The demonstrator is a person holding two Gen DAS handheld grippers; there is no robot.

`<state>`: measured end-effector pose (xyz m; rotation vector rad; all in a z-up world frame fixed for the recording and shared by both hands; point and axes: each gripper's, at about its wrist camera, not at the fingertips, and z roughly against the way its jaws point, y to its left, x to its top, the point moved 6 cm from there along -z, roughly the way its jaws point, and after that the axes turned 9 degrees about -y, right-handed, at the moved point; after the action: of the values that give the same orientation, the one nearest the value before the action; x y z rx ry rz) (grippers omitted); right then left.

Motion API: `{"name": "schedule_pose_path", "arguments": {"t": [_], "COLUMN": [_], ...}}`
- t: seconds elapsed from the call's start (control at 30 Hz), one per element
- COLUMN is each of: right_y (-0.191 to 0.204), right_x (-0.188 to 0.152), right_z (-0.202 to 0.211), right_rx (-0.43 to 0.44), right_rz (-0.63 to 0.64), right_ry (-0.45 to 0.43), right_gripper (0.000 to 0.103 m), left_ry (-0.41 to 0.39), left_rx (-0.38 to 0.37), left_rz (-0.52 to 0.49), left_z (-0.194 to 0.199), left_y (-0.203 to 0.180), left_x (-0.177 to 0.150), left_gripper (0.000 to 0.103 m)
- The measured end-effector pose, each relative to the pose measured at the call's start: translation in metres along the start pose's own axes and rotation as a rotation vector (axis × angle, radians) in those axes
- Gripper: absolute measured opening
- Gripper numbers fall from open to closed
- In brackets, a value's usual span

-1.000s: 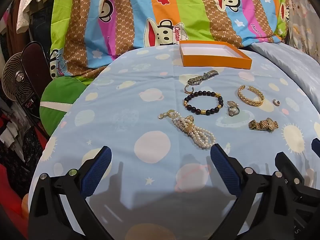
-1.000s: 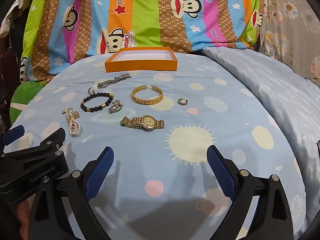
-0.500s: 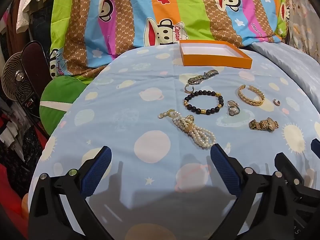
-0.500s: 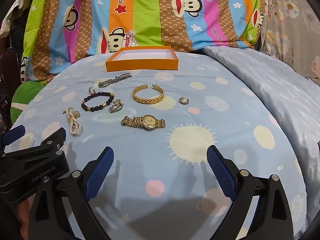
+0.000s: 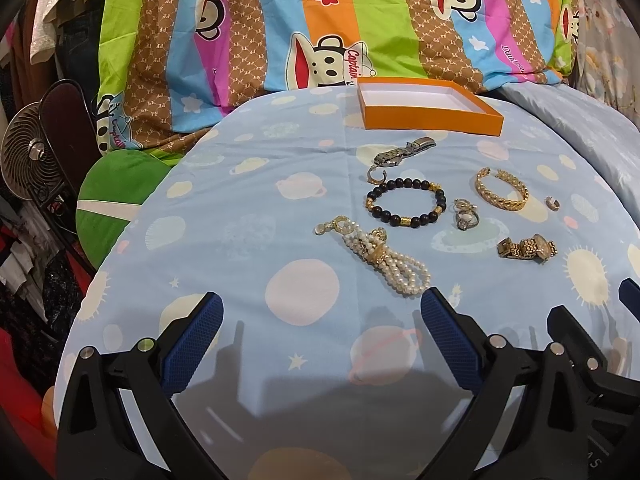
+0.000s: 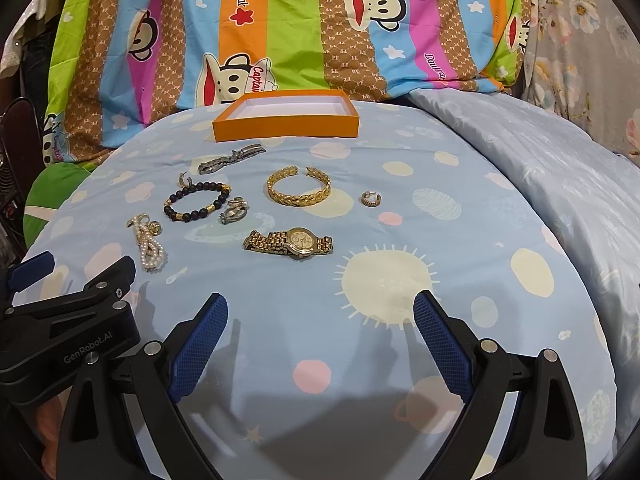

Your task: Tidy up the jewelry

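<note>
Jewelry lies on a light blue bedsheet: a gold watch [image 6: 289,243], a gold cuff bracelet [image 6: 298,192], a small ring [image 6: 370,199], a black bead bracelet [image 6: 196,202], a pearl bracelet [image 5: 384,258], a silver watch band [image 6: 230,159] and small earrings [image 6: 234,211]. An empty orange box [image 6: 286,116] with a white inside stands behind them. My left gripper [image 5: 320,332] is open and empty, just in front of the pearl bracelet. My right gripper [image 6: 320,334] is open and empty, in front of the gold watch. The left gripper also shows in the right wrist view [image 6: 76,300].
A striped cartoon-monkey quilt [image 6: 320,20] rises behind the box. A pale blue duvet [image 6: 560,184] lies at the right. A green cushion [image 5: 116,196], a fan [image 5: 30,160] and hanging clothes are off the bed's left edge.
Both grippers have barely shifted; the view crept slightly forward. Nothing was taken hold of or moved.
</note>
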<state>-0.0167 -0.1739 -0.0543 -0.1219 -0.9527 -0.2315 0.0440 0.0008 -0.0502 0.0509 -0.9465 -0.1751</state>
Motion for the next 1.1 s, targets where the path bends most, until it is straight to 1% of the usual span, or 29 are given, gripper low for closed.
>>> {"name": "schedule_pose_path", "arguments": {"t": [1.1], "right_y": [0.0018], "right_x": [-0.0014], "right_z": [-0.0009], "right_rx": [0.006], "right_rz": [-0.005], "right_ry": [0.005], "right_gripper": [0.092], "left_ry": [0.009], "left_rx": [-0.003], "left_rz": [0.002], "left_z": [-0.0037], "left_y": [-0.0045], "left_x": [-0.0017], "left_gripper": [0.097]}}
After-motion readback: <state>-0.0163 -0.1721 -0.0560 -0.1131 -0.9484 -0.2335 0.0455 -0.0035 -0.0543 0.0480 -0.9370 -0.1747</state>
